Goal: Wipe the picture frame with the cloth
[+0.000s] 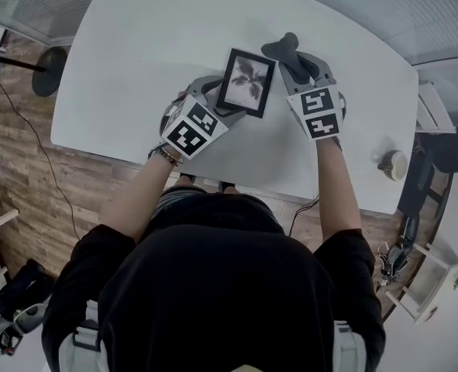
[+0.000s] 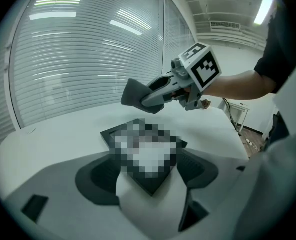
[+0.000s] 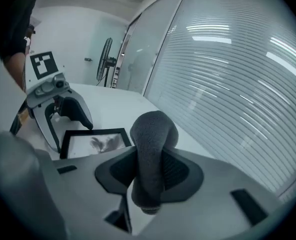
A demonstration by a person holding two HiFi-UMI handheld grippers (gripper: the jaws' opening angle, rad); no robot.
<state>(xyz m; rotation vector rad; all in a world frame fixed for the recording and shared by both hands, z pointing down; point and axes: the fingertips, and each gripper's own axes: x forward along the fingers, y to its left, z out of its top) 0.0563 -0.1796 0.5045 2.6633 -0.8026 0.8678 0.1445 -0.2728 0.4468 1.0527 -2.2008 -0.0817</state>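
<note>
Frame [image 1: 246, 82] corner clamped in my left fingers [image 2: 95, 176], cloth [image 3: 155, 134] gripped in my right fingers [image 3: 185, 171].
The grey cloth sticks up past my right fingers, just beside the frame's right edge; the black frame lies face up, low over the white bench [image 1: 136, 53].

1. The picture frame [image 2: 107, 134] is blurred over in the left gripper view; its print cannot be made out there;
2. In the head view the left gripper [image 1: 217, 103] covers the frame's near corner;
3. The cloth [image 3: 153, 139] has its lower end hidden between the jaws of the right gripper [image 3: 150, 176];
4. A small round thing [image 1: 397, 164] by the table [image 1: 136, 53] edge is too small to name.
</note>
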